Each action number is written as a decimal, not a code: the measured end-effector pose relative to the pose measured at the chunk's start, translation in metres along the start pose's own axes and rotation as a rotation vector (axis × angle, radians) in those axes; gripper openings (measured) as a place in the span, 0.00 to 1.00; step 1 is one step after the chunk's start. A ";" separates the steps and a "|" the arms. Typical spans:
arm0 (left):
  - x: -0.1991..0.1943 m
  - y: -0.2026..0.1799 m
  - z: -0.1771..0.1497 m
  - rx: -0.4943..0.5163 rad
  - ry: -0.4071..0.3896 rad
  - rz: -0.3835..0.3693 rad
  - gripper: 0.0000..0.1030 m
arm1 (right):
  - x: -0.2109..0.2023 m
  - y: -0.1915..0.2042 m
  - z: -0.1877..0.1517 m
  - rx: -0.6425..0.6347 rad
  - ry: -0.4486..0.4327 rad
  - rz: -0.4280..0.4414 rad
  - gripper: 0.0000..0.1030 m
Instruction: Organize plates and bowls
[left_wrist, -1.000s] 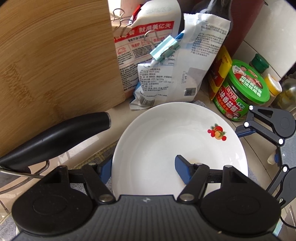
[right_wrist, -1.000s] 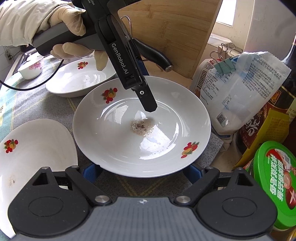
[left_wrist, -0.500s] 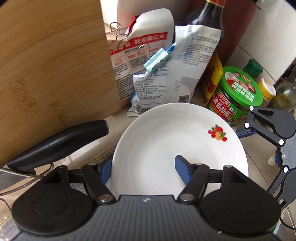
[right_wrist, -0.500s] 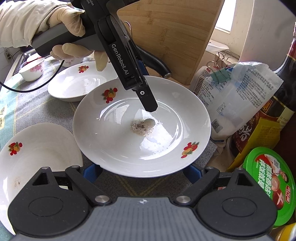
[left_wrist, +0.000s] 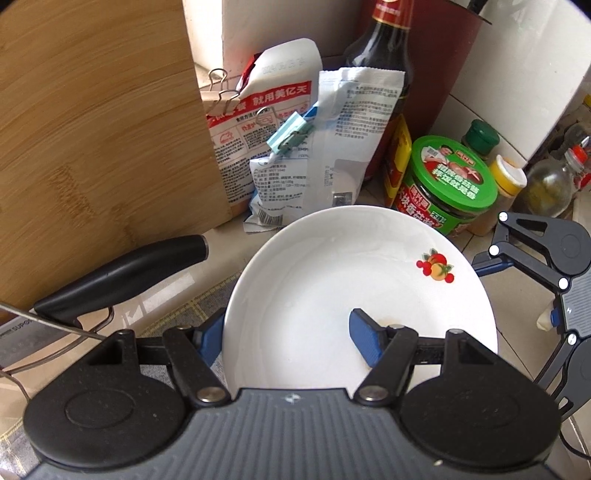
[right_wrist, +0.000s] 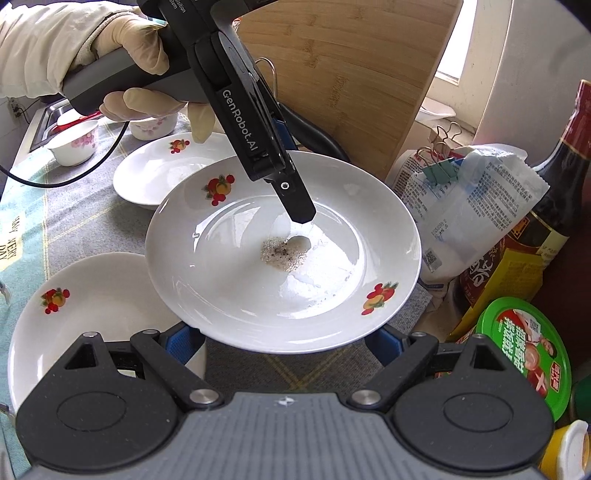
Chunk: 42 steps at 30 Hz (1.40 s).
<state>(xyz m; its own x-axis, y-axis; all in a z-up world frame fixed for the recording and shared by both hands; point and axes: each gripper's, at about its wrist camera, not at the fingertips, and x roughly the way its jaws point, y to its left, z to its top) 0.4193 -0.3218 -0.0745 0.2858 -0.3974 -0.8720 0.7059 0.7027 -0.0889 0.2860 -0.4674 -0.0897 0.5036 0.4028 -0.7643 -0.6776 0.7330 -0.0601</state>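
You hold a round white ceramic plate with small red-and-orange fruit prints (right_wrist: 258, 266) between your two tools, off the surface. Your left gripper (left_wrist: 286, 336) is clamped on the plate's rim, one blue pad under the plate and the other blue pad (left_wrist: 364, 339) on its inner face; in the right wrist view that finger reaches down into the plate's well, just above a patch of brown crumbs and a wet smear (right_wrist: 284, 251). Your right gripper (right_wrist: 284, 341) stands wide, its blue pads on either side of the plate's near edge and below it, so it appears to cradle the plate rather than pinch it; I cannot tell whether the pads actually press on it. This two-sided hold probably keeps the dirty plate level so the residue stays put. Beyond your left tool lie a second fruit-print white plate (right_wrist: 162, 173) and two small white bowls with pink flowers (right_wrist: 75, 142); left of your right tool sits a third fruit-print plate (right_wrist: 81, 306). The surface is a kitchen counter under a grey-and-teal cloth (right_wrist: 74, 221). Ahead of both tools stand an upright bamboo chopping board (left_wrist: 92, 122), clipped food packets (left_wrist: 295, 133), a dark sauce bottle (left_wrist: 384, 55) and a green-lidded jar (left_wrist: 450, 181), crowding the plate's far side.
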 end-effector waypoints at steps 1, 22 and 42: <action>-0.002 -0.002 -0.001 0.001 0.000 0.001 0.67 | -0.002 0.002 0.000 0.001 0.000 0.000 0.92; -0.026 -0.032 -0.047 0.023 0.006 -0.014 0.67 | -0.023 0.057 -0.013 0.029 0.020 -0.006 0.92; -0.028 -0.049 -0.089 0.009 0.025 -0.005 0.67 | -0.025 0.102 -0.033 0.024 0.050 0.040 0.92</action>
<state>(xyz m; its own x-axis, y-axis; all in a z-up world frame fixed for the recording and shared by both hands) 0.3192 -0.2925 -0.0881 0.2660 -0.3855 -0.8835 0.7131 0.6955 -0.0888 0.1866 -0.4203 -0.0976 0.4484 0.4048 -0.7969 -0.6836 0.7297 -0.0140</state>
